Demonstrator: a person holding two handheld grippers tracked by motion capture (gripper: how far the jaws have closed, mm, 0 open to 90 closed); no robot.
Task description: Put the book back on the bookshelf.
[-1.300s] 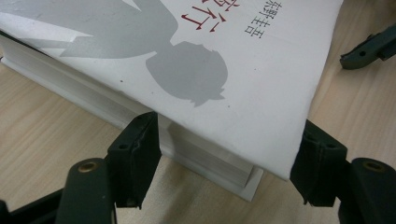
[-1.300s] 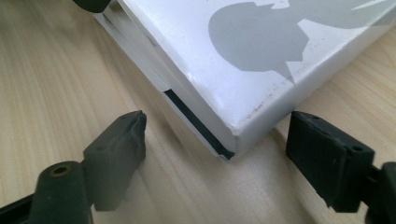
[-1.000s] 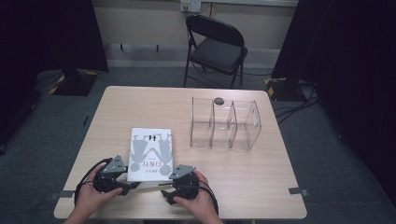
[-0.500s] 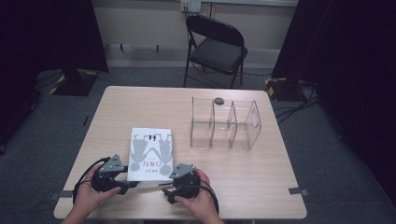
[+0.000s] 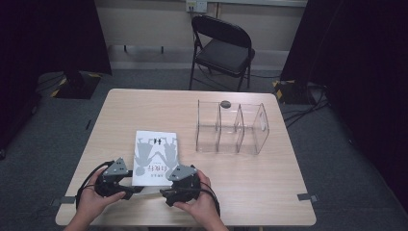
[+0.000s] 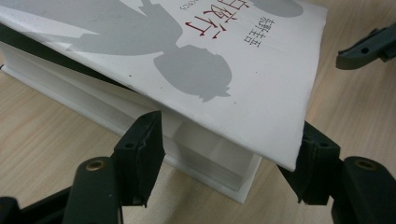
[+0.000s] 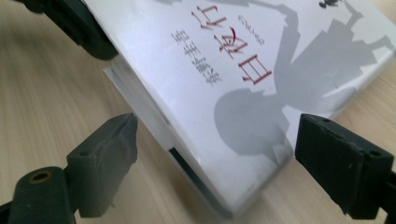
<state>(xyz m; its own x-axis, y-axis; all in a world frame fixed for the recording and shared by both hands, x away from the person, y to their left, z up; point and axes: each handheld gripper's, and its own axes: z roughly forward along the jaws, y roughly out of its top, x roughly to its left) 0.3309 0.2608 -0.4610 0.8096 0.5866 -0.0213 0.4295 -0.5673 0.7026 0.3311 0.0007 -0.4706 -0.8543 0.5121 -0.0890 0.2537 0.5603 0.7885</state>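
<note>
Grey carpet and dark curtains ring one pale wooden bench [image 5: 144, 108], with one black folding chair [image 5: 222, 48] beyond its far edge at 12 o'clock. On the bench are one white book [image 5: 155, 154], one clear rack [image 5: 231, 127] of three compartments, and one small dark disc [image 5: 225, 103] at the rack's far rim. The book lies near the 6 o'clock edge; the rack stands well apart from it, toward 2 o'clock.

Two hands each hold a gripper at the book's near end. The left gripper [image 5: 137, 190] sits at the book's 7 o'clock corner. In the left gripper view its jaws stand about half open and have just been closing, with the book's corner [image 6: 233, 177] between them: the lifted cover [image 6: 224, 70] overhangs one jaw, while the other jaw sits beside the page block, contact uncertain. The right gripper [image 5: 163, 193] sits at the 5 o'clock corner. In the right gripper view its jaws are wide apart, either side of the book's corner [image 7: 219, 154], neither pad pressing on it.
</note>
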